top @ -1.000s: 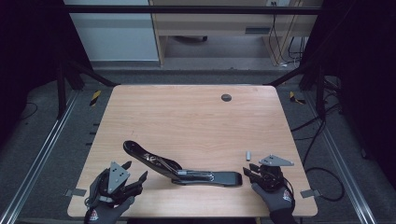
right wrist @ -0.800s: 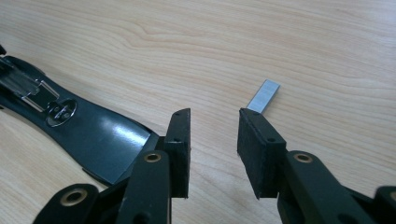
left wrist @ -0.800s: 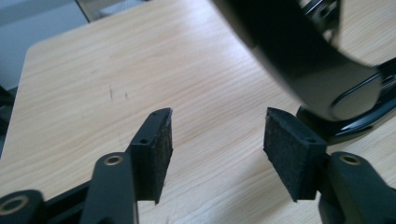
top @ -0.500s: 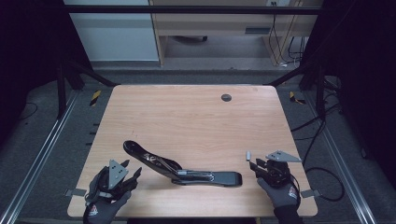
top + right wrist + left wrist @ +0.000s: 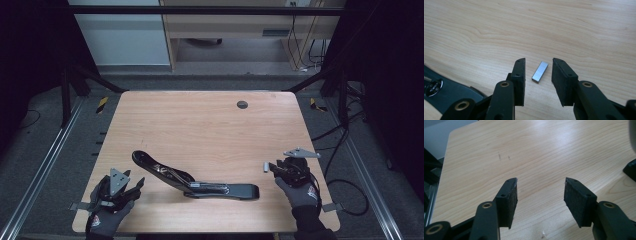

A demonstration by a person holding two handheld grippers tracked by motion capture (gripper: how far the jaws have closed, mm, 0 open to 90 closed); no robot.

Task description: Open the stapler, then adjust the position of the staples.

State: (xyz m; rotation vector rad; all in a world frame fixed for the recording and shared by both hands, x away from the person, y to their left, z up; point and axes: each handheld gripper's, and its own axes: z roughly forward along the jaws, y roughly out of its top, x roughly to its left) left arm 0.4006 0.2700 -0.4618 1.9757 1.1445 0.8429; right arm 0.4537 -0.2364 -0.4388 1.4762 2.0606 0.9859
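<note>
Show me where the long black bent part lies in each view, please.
High view: the black bent part lies low and central on the table.
Left gripper view: probably its dark end, at the right edge.
Right gripper view: bottom left corner.
Shared landmark: the wooden table top.

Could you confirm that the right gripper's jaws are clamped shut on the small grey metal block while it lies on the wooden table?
Not quite: the right gripper is open, not clamped. In the right gripper view, the small grey metal block lies on the wooden table between the jaws, with a gap on both sides, so neither pad touches it.
</note>
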